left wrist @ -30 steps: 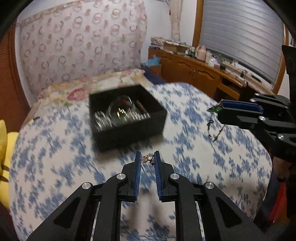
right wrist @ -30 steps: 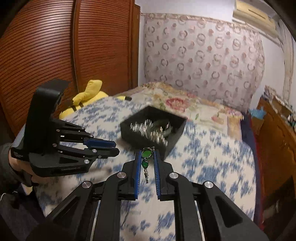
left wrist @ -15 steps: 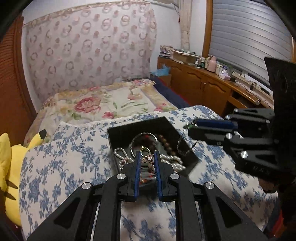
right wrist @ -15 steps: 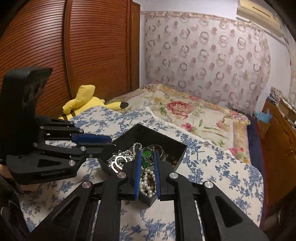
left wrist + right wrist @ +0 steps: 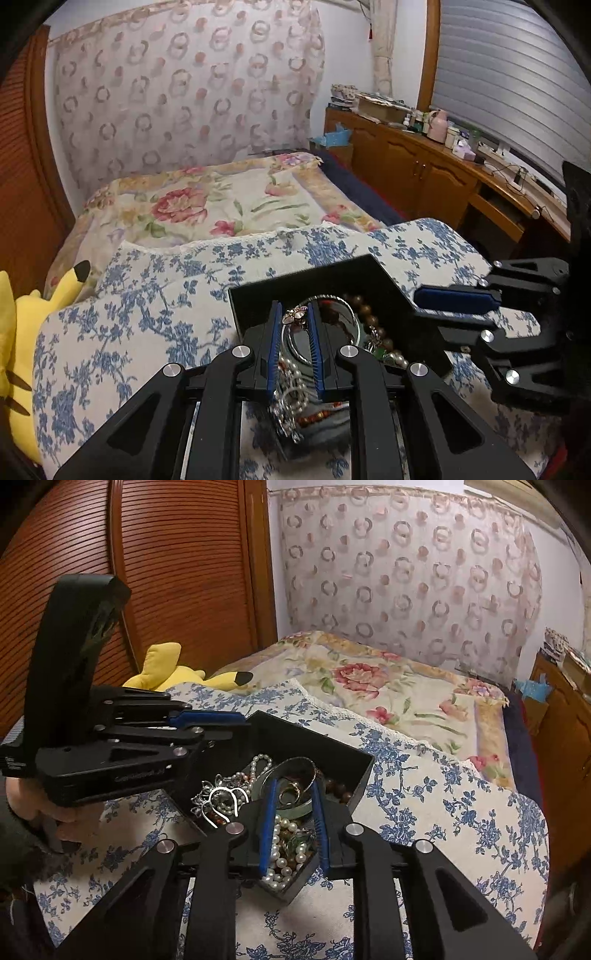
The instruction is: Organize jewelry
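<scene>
A black jewelry box point(image 5: 321, 266) point(image 5: 364, 771) full of pearls, beads and rings sits on the blue-flowered cloth point(image 5: 147, 314). My left gripper point(image 5: 294, 314) point(image 5: 221, 725) hovers over the box's left side, shut on a small flower-shaped piece of jewelry point(image 5: 294, 316). My right gripper point(image 5: 293, 784) point(image 5: 424, 308) hangs over the box with its jaws opening and nothing pinched between the pads. A green pendant point(image 5: 295, 843) lies among the pearls point(image 5: 282, 864) below it. Silver hooked earrings point(image 5: 221, 805) rest at the box's left edge.
A yellow plush toy point(image 5: 14, 332) point(image 5: 173, 672) lies left of the cloth. Behind it is a floral bedspread point(image 5: 221, 203), a patterned curtain and a wooden wardrobe point(image 5: 166, 572). A cluttered wooden cabinet point(image 5: 424, 166) lines the right. A person's hand point(image 5: 55, 814) grips the left tool.
Both grippers have moved in from the cloth to above the box. The green pendant has left the right gripper's jaws, which have widened. The left still pinches its piece.
</scene>
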The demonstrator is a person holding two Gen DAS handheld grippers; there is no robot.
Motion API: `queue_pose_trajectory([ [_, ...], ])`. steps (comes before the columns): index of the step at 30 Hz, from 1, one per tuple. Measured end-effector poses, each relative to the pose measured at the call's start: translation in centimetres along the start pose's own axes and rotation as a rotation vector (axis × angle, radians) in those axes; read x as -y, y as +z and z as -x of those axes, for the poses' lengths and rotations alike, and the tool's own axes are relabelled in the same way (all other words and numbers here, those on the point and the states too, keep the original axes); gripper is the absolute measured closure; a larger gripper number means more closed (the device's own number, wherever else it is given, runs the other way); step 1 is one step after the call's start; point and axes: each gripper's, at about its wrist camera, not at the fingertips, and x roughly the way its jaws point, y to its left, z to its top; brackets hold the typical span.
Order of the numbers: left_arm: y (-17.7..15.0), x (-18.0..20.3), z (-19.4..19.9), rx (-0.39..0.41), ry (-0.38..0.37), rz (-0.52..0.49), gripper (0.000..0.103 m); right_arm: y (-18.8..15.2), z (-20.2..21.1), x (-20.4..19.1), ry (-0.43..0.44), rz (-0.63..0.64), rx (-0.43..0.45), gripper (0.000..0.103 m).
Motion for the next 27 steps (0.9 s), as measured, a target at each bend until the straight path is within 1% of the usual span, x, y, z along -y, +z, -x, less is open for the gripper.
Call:
queue_pose_trajectory([
  [7,0.3,-0.2,-0.5,0.002,0.001,0.002,0.09,-0.3,0.9,-0.1,0.002,-0.013,0.016,0.081],
  [12,0.8,-0.1,-0.7,0.012,0.019,-0.005,0.089,-0.4,1.3,0.2,-0.011,-0.031,0.024,0.081],
  [13,0.8,0.0,-0.8,0.012,0.023,-0.006,0.086,-0.5,1.3,0.3,-0.014,-0.037,0.024,0.081],
  [14,0.9,-0.1,-0.8,0.013,0.024,-0.003,0.08,-0.6,1.4,0.4,-0.018,-0.046,0.025,0.081],
  [17,0.8,-0.2,-0.5,0.024,0.031,0.006,0.066,-0.9,1.5,0.6,-0.03,-0.06,0.026,0.08],
  [18,0.8,-0.1,-0.4,0.026,0.036,0.007,0.063,-1.1,1.6,0.7,-0.034,-0.065,0.027,0.079],
  [20,0.6,-0.1,0.0,0.031,0.048,0.007,0.049,-1.4,2.0,0.7,-0.046,-0.077,0.031,0.073],
  [21,0.4,0.0,0.3,0.036,0.053,0.004,0.048,-1.6,2.2,0.6,-0.048,-0.08,0.036,0.073],
  [22,0.2,0.1,0.6,0.04,0.057,0.002,0.044,-1.7,2.5,0.6,-0.05,-0.085,0.041,0.071],
  [23,-0.1,0.4,1.1,0.046,0.066,-0.002,0.035,-1.9,2.9,0.5,-0.057,-0.092,0.047,0.067],
  [24,-0.3,0.5,1.4,0.05,0.072,-0.004,0.029,-2.0,3.1,0.5,-0.064,-0.097,0.051,0.064],
  [25,-0.5,0.7,1.8,0.056,0.082,-0.005,0.02,-2.0,3.4,0.4,-0.07,-0.104,0.055,0.053],
  [26,-0.9,0.9,2.5,0.066,0.094,-0.006,0.017,-2.2,3.8,0.2,-0.077,-0.114,0.06,0.043],
  [27,-1.2,1.1,3.1,0.074,0.106,-0.007,0.015,-2.4,4.1,0.2,-0.083,-0.12,0.066,0.041],
])
